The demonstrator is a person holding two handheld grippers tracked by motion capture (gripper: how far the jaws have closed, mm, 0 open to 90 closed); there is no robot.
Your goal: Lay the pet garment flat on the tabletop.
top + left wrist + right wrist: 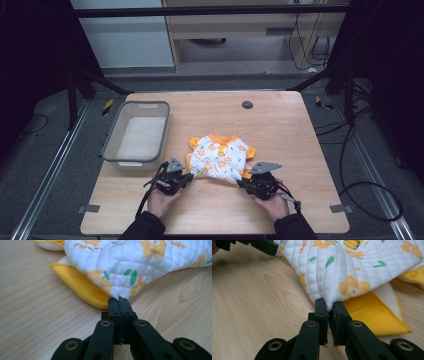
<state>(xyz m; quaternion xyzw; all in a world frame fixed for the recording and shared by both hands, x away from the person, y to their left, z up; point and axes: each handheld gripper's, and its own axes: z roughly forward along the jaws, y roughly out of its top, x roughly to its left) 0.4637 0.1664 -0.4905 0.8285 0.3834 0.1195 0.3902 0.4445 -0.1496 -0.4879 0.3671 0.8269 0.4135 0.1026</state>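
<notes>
A small baby top (220,156), white w/ orange flowers & yellow trim, lies flat on the wood surface (280,125), just below the middle of the frame in the high view. The left tool (188,176) pinches the top's lower left edge; its jaws are pressed tight on the cloth. The right tool (245,181) pinches the lower right edge, w/ a bit of quilted cloth squeezed in betw. its jaws. A grey bin (137,132) sits on the surface at the left, apart from the top.
</notes>
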